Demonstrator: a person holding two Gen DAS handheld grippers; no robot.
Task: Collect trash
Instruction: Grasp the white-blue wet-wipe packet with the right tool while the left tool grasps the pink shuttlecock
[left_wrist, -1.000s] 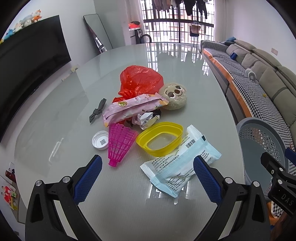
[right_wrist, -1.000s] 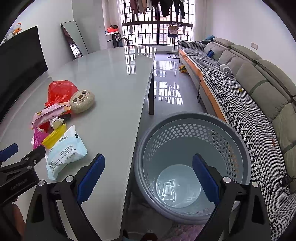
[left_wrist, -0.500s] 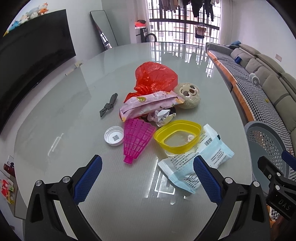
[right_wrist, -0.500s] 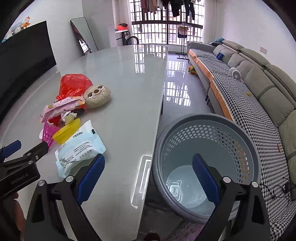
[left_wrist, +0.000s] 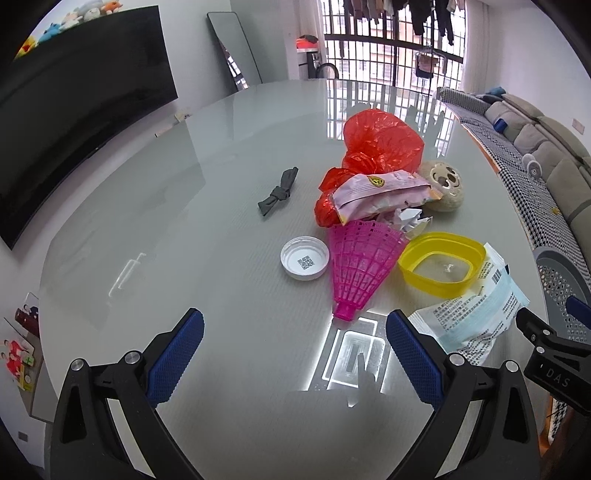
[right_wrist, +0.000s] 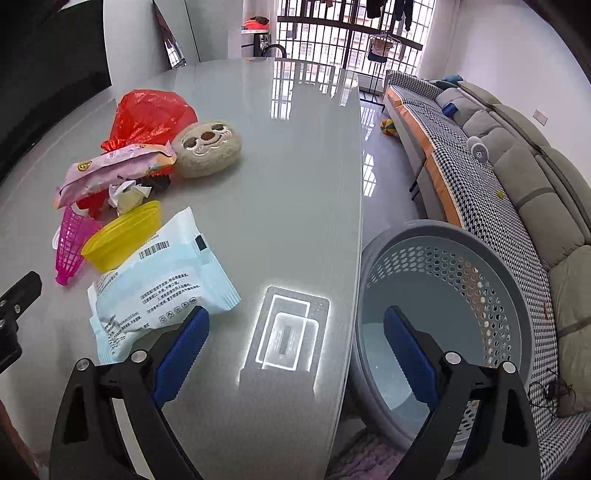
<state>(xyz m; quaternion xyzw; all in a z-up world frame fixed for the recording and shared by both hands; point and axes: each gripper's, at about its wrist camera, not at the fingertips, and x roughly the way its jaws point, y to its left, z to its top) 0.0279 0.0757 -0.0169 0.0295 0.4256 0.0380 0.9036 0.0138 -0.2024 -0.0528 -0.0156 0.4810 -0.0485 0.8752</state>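
Observation:
Trash lies clustered on the grey glass table: a red plastic bag, a pink snack wrapper, crumpled paper, a pink mesh cone, a white cap, a yellow bowl, a white-and-blue wipes pack and a dark knotted strip. My left gripper hovers open just short of the cone and cap. My right gripper is open over the table edge, its left finger beside the wipes pack, its right finger over the grey perforated basket.
A round beige plush face rests beside the red bag. A sofa with a checked cover runs along the right wall. A black TV hangs at left. A ceiling light reflects on the glass in front of both grippers.
Both grippers have swung left: the trash pile has slid right in the left wrist view, and the table has come further into the right wrist view, with the basket now at right. Both stay open.

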